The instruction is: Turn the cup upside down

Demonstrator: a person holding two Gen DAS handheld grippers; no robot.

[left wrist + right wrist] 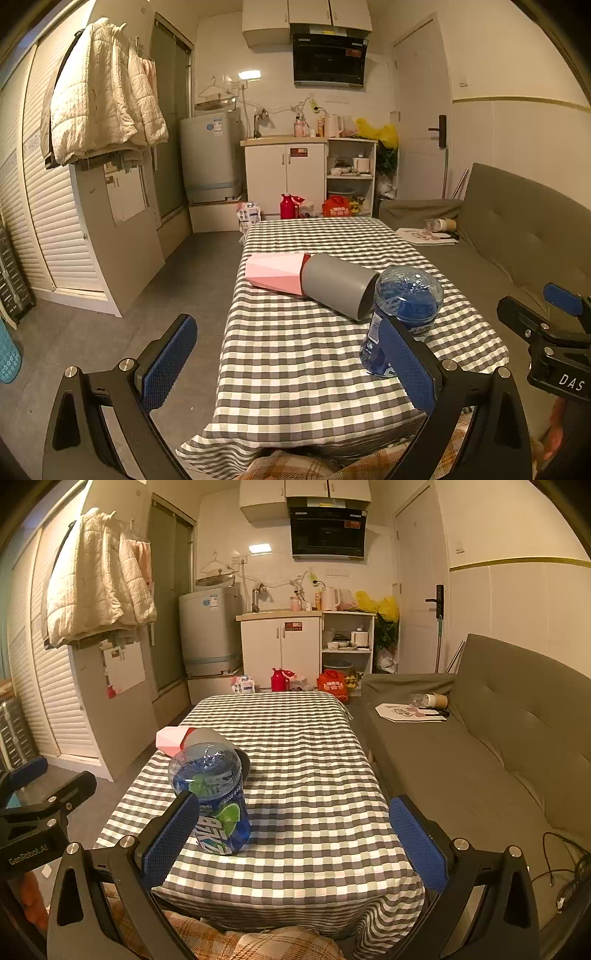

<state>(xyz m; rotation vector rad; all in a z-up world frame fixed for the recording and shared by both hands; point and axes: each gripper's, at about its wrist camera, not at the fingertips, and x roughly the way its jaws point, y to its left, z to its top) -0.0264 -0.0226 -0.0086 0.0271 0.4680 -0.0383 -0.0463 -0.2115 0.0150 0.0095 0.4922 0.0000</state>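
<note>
Both tools are spread apart and hold nothing, hanging back off the near edge of the table [332,760]. The cup [402,317] is the clear blue plastic one with a domed end up: from the left tool [284,358] it sits ahead and to the right, partly hidden behind that tool's right finger; from the right tool [295,834] it sits ahead-left, just behind the left finger. Which end is the mouth I can't tell from here. It stands upright on the check cloth, touching or just beside a grey cylinder [338,286] lying on its side, with a pink faceted box [275,275] against the cylinder's far end. My read on handling: thin clear plastic, light, likely empty, smooth and a bit slippery, and the wall will flex if squeezed hard. Take it mid-body on the label band, where the sides run straight, not on the dome; the ribbed blue pads [171,836] should bite well there. The right tool has the cleaner line in. Watch the grey cylinder; a nudge could roll it. Writing: the cup label has large white stylised letters and a lime graphic, not readable. "DAS" shows on the right tool's body in the left view, "GenRobot.AI" on the left tool's body in the right view.
</note>
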